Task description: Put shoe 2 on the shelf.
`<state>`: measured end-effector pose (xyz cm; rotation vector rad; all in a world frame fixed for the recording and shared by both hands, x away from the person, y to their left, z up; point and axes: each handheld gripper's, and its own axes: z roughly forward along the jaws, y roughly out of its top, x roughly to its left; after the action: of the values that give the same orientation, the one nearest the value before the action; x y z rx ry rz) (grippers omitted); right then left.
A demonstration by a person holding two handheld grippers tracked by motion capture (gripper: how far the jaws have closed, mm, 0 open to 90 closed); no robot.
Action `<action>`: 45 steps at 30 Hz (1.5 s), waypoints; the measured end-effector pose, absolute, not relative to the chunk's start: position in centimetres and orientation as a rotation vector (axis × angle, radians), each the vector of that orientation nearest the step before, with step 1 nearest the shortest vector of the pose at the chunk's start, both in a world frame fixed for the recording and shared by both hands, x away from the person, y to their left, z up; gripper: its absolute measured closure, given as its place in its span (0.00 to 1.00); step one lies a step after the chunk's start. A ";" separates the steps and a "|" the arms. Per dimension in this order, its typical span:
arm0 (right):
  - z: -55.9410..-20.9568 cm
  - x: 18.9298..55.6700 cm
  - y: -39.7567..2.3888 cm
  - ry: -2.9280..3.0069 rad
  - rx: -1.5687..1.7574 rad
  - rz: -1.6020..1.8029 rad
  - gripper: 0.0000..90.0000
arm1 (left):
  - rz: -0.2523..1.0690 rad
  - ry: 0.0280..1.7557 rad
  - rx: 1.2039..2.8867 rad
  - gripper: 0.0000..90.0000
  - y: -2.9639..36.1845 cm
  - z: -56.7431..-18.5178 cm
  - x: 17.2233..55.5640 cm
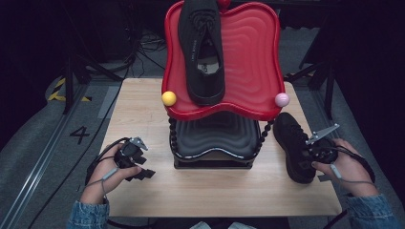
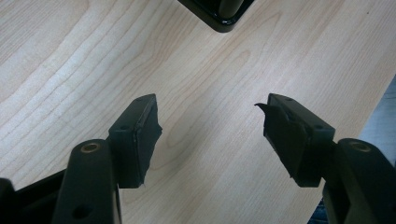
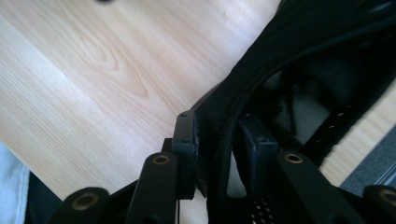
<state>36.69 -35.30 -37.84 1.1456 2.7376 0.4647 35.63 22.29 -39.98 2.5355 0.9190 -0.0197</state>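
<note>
A black shoe lies on the red top tray of a two-tier rack. A second black shoe lies on the wooden table to the right of the rack. My right gripper is shut on this shoe's collar, one jaw outside and one inside the opening. At the table's left front my left gripper is open above bare wood, nothing between its pads.
The rack's lower black tray sits under the red one, on beaded black posts. A yellow ball and a pink ball cap the red tray's front corners. The rack's base corner lies ahead of the left gripper.
</note>
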 end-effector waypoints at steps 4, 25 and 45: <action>-38.8 37.0 -35.1 2.791 1.123 0.432 0.79 | -0.022 0.923 2.541 0.40 22.3 -40.1 35.7; -41.3 37.4 -35.7 2.742 1.296 0.660 0.95 | -0.033 0.929 2.537 0.40 22.4 -40.3 35.7; -37.9 37.1 -34.5 2.689 1.314 0.673 0.98 | -0.040 0.949 2.513 0.40 23.0 -40.4 35.9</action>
<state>37.10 -34.47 -37.94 1.3143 2.6892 0.6730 35.93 23.03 -40.39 2.5127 0.9492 -0.0399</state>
